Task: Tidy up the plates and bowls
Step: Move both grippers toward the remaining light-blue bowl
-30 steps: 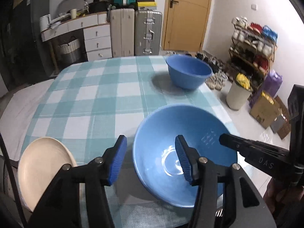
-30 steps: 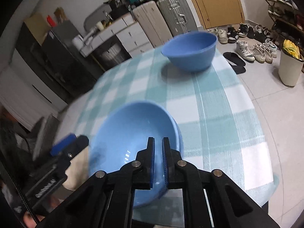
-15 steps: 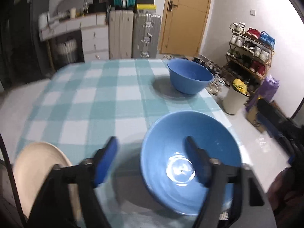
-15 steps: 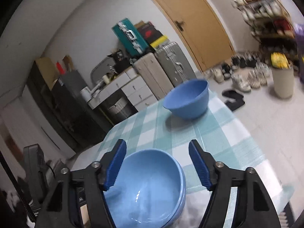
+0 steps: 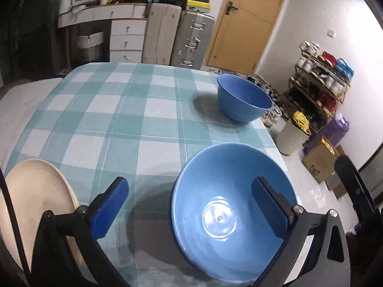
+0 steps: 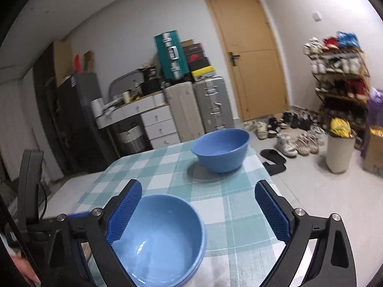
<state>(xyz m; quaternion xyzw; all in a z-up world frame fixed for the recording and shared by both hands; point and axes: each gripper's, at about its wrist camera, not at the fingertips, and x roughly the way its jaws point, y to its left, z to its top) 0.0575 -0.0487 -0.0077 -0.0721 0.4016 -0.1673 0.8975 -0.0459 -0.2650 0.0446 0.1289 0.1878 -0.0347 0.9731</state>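
Both grippers, left gripper (image 5: 189, 205) and right gripper (image 6: 198, 210), had just spread wide, gripping nothing, over the near bowl (image 5: 229, 210); a second bowl (image 5: 244, 100) sat at one o'clock.

My left claw's finger (image 5: 270, 205) covers part of the near bowl (image 5: 215, 191). The cream plate (image 5: 36, 191) runs off the picture's left edge. In my right view, shoes on the rack (image 6: 340, 71) are too blurred to sort.

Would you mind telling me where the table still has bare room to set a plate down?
The checked cloth lies bare from the plate up to the far bowl. The near right corner is crowded by the near bowl.
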